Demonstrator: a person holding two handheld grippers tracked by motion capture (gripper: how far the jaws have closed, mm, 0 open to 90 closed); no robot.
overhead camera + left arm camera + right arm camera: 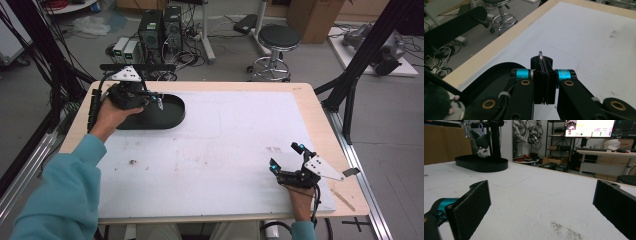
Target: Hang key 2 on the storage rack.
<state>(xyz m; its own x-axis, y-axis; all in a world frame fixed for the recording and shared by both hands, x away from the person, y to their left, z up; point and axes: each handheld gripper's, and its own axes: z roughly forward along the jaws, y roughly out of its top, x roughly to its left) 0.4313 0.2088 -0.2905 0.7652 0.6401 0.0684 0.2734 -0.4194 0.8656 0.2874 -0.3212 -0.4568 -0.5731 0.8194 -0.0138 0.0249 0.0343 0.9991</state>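
My left gripper [156,100] hovers over the black oval base [172,115] of a hanging stand at the table's far left. Its jaws are shut on a thin metal ring [540,54]. A dark plush toy with a white face [482,143] dangles below that ring on a short loop, beside the stand's upright post [495,140]. The toy's fur also shows in the left gripper view [437,100]. The stand's top bar [137,66] runs level behind the hand. My right gripper [286,156] rests on the white mat near the front right, open, with nothing between its pads [474,205].
A white mat [225,140] covers the wooden table [320,115]. A stool [277,42], computer towers [160,27] and cables stand on the floor beyond the far edge. Black frame posts [350,95] rise at the right.
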